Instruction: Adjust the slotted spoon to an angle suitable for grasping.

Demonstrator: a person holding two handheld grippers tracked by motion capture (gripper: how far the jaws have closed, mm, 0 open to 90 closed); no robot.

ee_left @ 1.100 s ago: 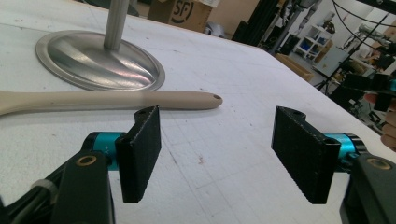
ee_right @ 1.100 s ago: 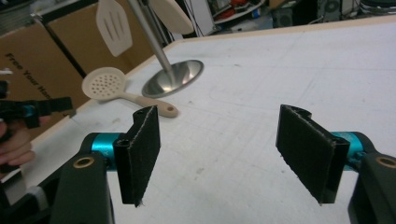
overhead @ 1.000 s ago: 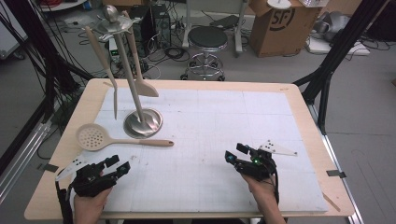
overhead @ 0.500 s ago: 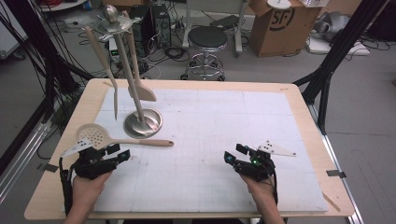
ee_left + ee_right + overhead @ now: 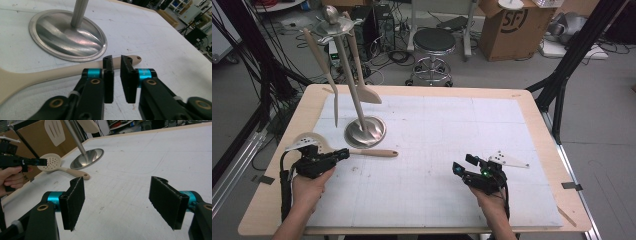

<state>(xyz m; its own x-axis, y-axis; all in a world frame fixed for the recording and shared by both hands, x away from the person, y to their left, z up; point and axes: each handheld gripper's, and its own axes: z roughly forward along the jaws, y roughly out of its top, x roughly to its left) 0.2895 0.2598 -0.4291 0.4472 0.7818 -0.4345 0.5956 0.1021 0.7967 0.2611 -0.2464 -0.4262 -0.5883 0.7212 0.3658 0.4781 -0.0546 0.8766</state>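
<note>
L tongs (image 5: 116,65) just closing, nearly together, nothing between, over skimmer handle (image 5: 50,73) | R tongs (image 5: 120,202) apart; its view shows skimmer's holed head (image 5: 50,162) | stand base (image 5: 365,132) far-left on surface (image 5: 437,165)

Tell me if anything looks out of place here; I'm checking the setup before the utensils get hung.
One thing: the slotted spoon lies flat on the table mat beside the metal stand's base, while two other utensils hang from the stand. The left gripper hovers over its handle, jaws nearly shut. Nothing looks spilled or damaged.
</note>
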